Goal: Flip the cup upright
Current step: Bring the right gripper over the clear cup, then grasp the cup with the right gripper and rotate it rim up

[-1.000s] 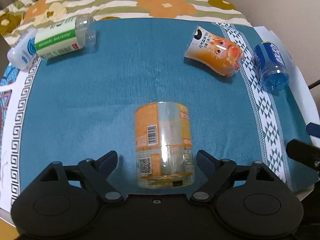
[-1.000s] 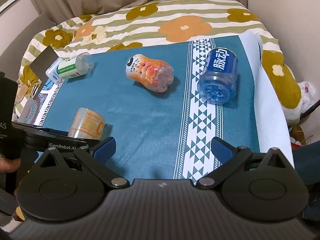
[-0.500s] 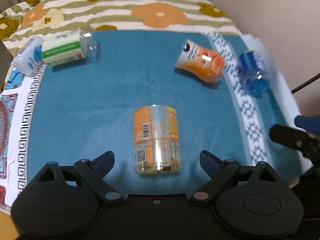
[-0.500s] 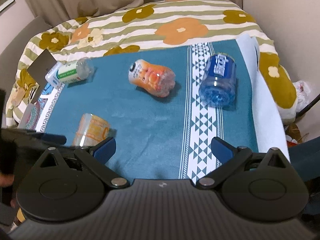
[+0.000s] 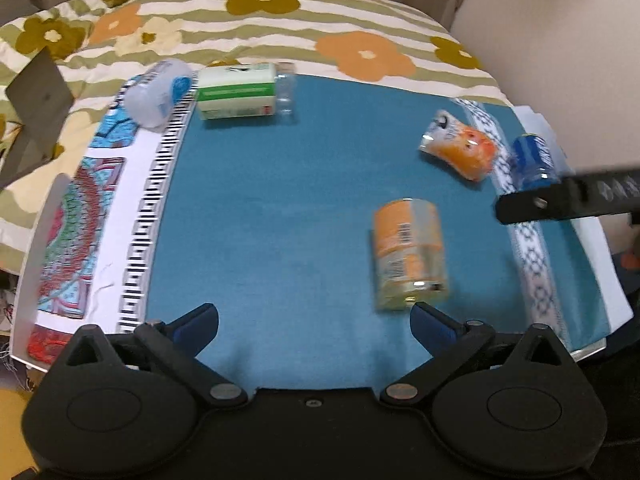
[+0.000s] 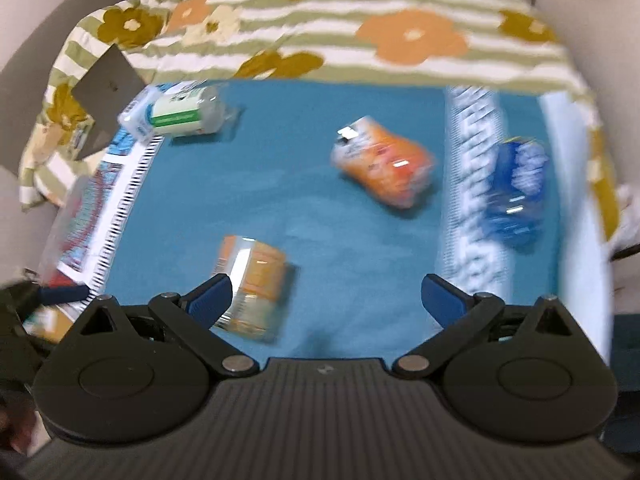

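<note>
Change: your left gripper (image 5: pixel 314 320) has swung left, so the orange-labelled cup (image 5: pixel 408 254) that sat between its fingers a second ago now lies off to the right, just beyond the right fingertip (image 5: pixel 430 320); your right gripper (image 6: pixel 326 294) has shifted too, and its view is smeared by motion.
Left gripper: you hold it low over the near edge of the teal cloth (image 5: pixel 280 200), fingers spread wide, gripping nothing.
Right gripper: fingers spread wide and empty, pointing across the cloth; its left fingertip (image 6: pixel 210 294) overlaps the cup in the picture, though you cannot tell whether they touch.
Cup: on its side on the cloth, near and right of centre in the left view.
Far left: a green-labelled clear bottle (image 5: pixel 244 90) lies on its side, just beside a white and blue bottle (image 5: pixel 156 92).
Far right: an orange patterned cup (image 5: pixel 460 150) lies tipped over, with a blue bottle (image 5: pixel 532 160) just to its right.
Behind: a floral striped quilt (image 5: pixel 360 28).
</note>
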